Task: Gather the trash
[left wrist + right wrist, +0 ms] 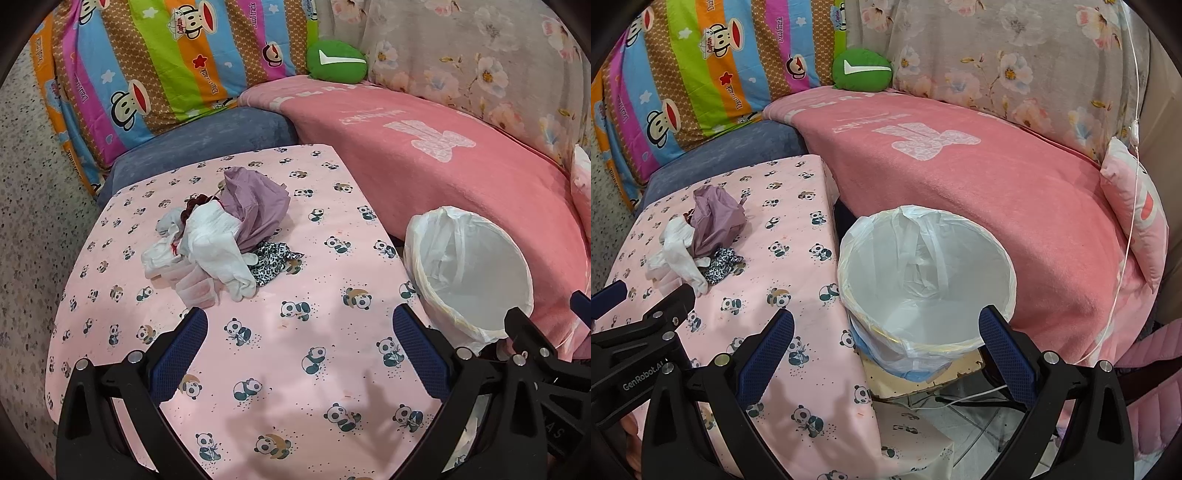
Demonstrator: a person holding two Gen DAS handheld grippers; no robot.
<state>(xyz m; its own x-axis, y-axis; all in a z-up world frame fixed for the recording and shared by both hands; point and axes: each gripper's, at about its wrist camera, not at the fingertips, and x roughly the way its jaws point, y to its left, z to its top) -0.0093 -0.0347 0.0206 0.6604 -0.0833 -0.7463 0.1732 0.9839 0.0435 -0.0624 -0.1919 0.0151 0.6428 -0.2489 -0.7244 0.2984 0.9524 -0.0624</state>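
A heap of trash lies on the pink panda-print table [295,369]: crumpled white tissues [207,247], a purple bag [255,206], a leopard-print scrap [273,262] and something dark red [197,203]. The heap also shows in the right wrist view [701,236]. A bin with a white liner [476,273] stands right of the table, and looks empty in the right wrist view [927,280]. My left gripper [299,321] is open and empty above the table, nearer than the heap. My right gripper [886,321] is open and empty over the bin's near rim.
A pink blanket [979,184] covers the sofa behind the bin. A striped monkey-print quilt [166,66], a green cushion [336,61] and a floral cover [480,66] lie at the back. A white cord [1130,184] hangs at right. The bin rests on a low stool [923,376].
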